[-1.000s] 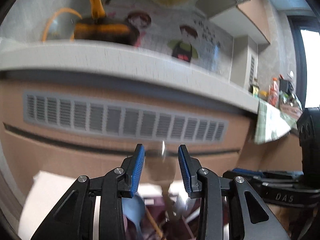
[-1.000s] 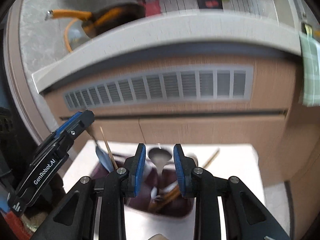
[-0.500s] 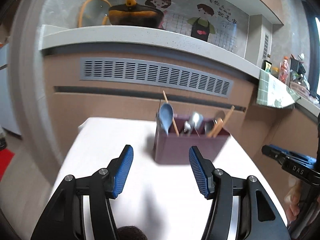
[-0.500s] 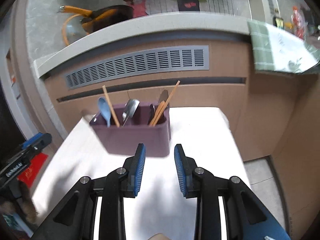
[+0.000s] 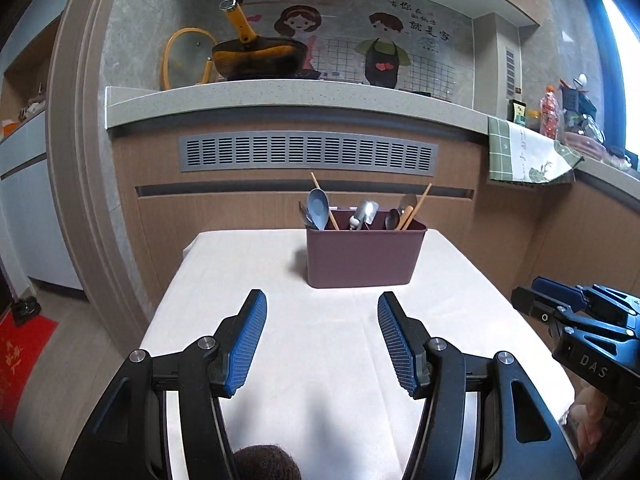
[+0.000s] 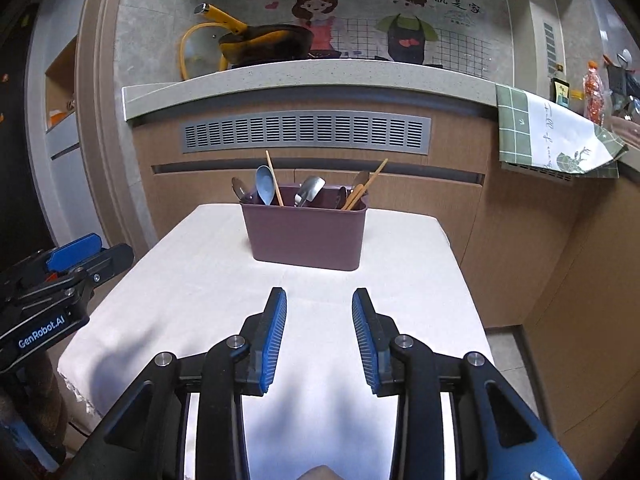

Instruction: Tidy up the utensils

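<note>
Both grippers hang low in their frames over the white-clothed worktop [image 5: 320,360], holding nothing. The left gripper [image 5: 322,336] has its jaws spread wide; the right gripper [image 6: 319,336] has its jaws apart too, though less so. The maroon utensil holder [image 5: 365,256] stands at frame centre toward the far end of the worktop, with a blue spoon [image 5: 318,203], metal spoons and wooden chopsticks [image 6: 364,190] poking up from it.
</note>
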### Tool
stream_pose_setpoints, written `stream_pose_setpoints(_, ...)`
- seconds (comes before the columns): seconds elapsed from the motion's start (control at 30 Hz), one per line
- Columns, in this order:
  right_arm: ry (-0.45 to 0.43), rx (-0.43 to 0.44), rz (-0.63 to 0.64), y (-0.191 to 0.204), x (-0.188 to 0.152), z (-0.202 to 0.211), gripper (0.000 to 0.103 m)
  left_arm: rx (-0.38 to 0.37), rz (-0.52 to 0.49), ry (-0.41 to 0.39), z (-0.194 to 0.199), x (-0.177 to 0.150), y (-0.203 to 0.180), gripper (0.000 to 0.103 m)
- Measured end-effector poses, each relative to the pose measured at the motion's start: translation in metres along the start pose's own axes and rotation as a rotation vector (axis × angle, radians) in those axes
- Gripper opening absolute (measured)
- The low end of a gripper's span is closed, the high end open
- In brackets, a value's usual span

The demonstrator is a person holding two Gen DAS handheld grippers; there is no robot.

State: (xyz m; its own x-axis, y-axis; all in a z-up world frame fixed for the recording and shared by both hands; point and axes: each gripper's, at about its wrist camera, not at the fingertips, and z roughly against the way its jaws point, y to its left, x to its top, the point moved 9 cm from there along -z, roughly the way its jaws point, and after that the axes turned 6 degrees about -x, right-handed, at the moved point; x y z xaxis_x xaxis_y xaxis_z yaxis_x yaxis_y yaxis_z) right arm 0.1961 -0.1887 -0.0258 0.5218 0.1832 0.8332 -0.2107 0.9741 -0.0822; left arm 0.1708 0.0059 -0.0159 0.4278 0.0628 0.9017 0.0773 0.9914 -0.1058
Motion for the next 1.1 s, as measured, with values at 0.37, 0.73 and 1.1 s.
stream_pose_setpoints(0.37,0.017,0.007,-0.003,0.0019,-0.0054,0.0002,0.032,-0.019,0.002,0.024,0.0000,-0.0029,-0.0041,0.059)
stream_pose_setpoints(0.73,0.017,0.002,-0.001,-0.0008,-0.0044,-0.0007,0.032,-0.029,0.005,0.036,-0.0024,-0.0045,-0.0051,0.059)
stream_pose_setpoints(1.1,0.015,-0.001,0.000,-0.0017,-0.0041,-0.0018,0.032,-0.029,0.005,0.038,-0.0026,-0.0051,-0.0055,0.059)
